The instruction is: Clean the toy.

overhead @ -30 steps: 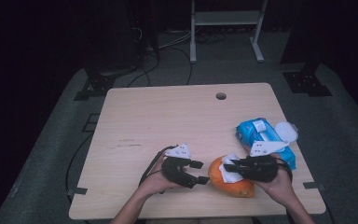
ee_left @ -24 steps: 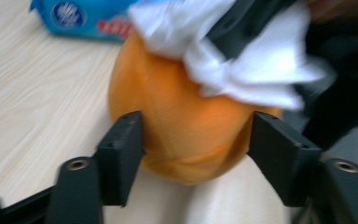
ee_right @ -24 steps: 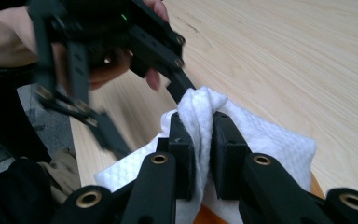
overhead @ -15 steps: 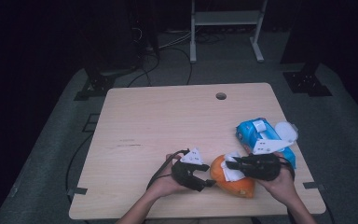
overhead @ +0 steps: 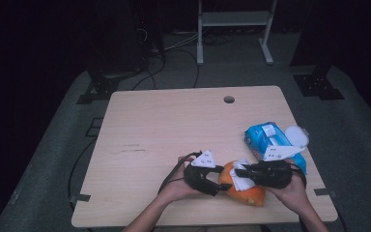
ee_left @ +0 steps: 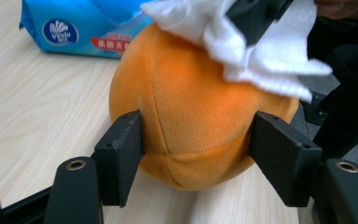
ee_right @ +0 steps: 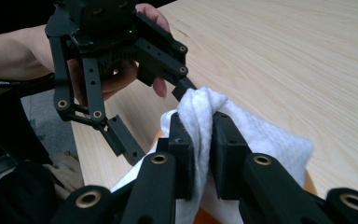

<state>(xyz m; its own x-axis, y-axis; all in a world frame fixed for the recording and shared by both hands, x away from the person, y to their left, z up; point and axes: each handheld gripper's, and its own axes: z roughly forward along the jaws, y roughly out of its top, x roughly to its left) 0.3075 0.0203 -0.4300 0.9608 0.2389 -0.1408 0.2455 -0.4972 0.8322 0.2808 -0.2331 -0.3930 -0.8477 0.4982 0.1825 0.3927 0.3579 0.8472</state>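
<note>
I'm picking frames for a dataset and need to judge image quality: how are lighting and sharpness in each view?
High view: the table is evenly lit, its surroundings nearly black, the image soft. Left gripper view: bright and crisp on the orange plush ball, the jaws slightly soft. Right gripper view: the white wipe is sharp, the far tabletop blurs, the lower left corner is dark.

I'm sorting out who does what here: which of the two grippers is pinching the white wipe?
The right gripper: it pinches the white wipe, while the left gripper flanks the orange plush ball.

We seem to be in a lab: a bare wooden table, dark surroundings, floor cables, a metal stand.
</note>
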